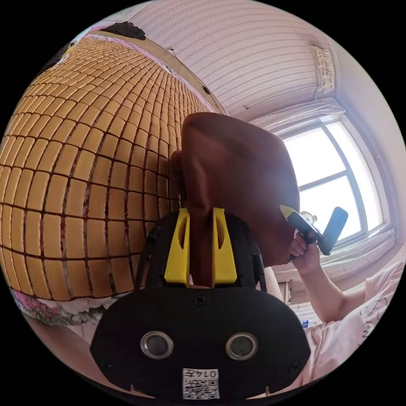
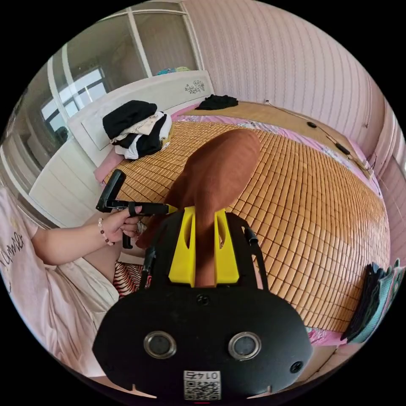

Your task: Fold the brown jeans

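In the left gripper view, my left tongs (image 1: 200,247) point up, and the two yellow jaws pinch a bunch of the brown jeans (image 1: 237,177). The jeans stand up out of the jaws like a big lump, lifted above the bed (image 1: 80,177) with its bamboo mat. Off to the side I see my other hand (image 1: 305,253), arm bent, wrapped around the handle of my right tongs (image 1: 284,210). Its yellow tip touches the edge of the jeans, in front of the bright window (image 1: 334,169).

In the right gripper view, my right tongs (image 2: 204,249) also point up, and both yellow jaws squeeze the brown jeans (image 2: 220,173) between them. The cloth rises from the jaws, held above the bamboo mat (image 2: 313,211). My left hand (image 2: 120,226) reaches in from the side, arm stretched out, fingers curled on the black handle of the left tongs (image 2: 171,208). The tip of those tongs meets the jeans. A pile of clothes (image 2: 137,129) sits by the white headboard (image 2: 139,101).
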